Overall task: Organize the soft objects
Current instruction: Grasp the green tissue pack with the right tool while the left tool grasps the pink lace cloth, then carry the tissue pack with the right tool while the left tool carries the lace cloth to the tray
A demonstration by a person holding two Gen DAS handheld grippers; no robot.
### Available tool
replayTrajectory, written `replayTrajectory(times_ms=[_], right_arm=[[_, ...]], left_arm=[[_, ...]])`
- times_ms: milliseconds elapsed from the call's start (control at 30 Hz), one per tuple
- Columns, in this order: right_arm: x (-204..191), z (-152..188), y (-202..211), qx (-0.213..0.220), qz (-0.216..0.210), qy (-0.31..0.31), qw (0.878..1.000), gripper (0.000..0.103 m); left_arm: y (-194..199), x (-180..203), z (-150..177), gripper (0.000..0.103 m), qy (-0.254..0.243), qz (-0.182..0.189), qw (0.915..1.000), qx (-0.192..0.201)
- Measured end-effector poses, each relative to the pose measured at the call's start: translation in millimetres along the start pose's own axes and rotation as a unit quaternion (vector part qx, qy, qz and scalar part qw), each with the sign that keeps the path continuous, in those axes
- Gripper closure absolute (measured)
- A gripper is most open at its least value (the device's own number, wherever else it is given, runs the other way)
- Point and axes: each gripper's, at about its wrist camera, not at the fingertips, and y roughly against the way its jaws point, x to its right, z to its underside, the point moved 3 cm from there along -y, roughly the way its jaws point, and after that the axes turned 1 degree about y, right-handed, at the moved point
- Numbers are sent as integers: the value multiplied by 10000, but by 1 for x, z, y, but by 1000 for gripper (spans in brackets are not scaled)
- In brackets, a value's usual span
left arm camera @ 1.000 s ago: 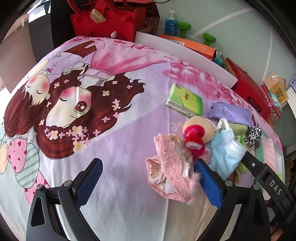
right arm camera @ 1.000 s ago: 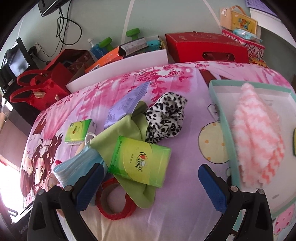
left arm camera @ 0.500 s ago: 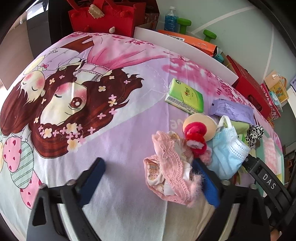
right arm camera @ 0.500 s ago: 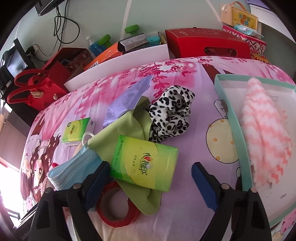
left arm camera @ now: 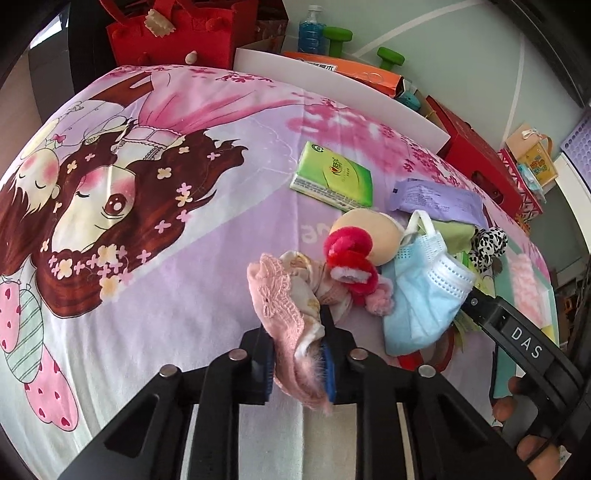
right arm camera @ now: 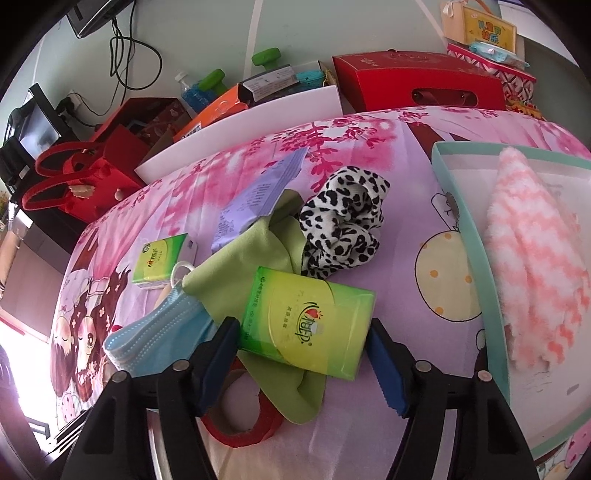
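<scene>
My left gripper is shut on a pink lace cloth lying on the bed. Beside it lie a red fluffy scrunchie, a beige puff and a blue face mask. My right gripper has its jaws closed against the sides of a green tissue pack, which rests on a green cloth. A leopard scrunchie lies behind it. A pink fluffy towel lies in the teal-rimmed tray at the right.
A second green tissue pack and a purple packet lie farther back. A red tape ring lies under the right gripper. A white board, red boxes and a red bag line the far bed edge.
Both grippers closed from wide open: the left onto the pink lace cloth, the right onto the green tissue pack after moving forward to it.
</scene>
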Motion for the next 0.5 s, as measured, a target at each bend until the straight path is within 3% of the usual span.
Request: replayTrajectory(times_ms=[500], right_arm=[[5, -2, 12, 100, -24, -11, 9999, 31]], left_arm=[[40, -13, -11, 87, 298, -19, 9981, 538]])
